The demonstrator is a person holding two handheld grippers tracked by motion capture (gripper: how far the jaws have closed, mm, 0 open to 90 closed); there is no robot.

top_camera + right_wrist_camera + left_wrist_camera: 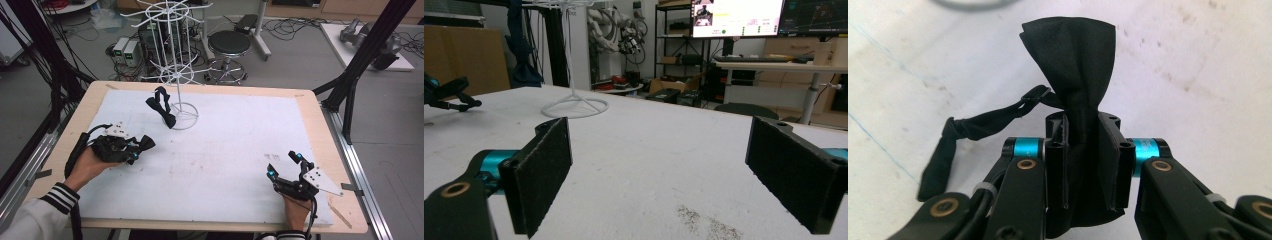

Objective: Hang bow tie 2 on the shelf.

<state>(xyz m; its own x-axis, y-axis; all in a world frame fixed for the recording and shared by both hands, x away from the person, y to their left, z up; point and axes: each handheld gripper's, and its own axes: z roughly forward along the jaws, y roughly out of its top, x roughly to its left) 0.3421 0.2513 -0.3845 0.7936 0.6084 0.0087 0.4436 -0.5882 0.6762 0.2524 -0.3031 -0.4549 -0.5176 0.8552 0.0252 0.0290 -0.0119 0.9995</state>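
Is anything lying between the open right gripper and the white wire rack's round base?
Nothing: in the right gripper view, bare white table sheet runs from the right gripper to the rack base.

A white wire rack point(176, 60) stands on the white table point(240, 140). A second black bow tie point(162, 106) hangs beside it. A round stool point(229, 44) sits behind.

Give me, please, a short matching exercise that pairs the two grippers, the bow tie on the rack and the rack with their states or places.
1. left gripper
2. right gripper
3. hanging bow tie
4. white wire rack

a. stands at the table's far side
b. open, nothing between its jaws
c. shut on a black bow tie
d. hangs from a low hook

Pairs: 1-c, 2-b, 3-d, 4-a
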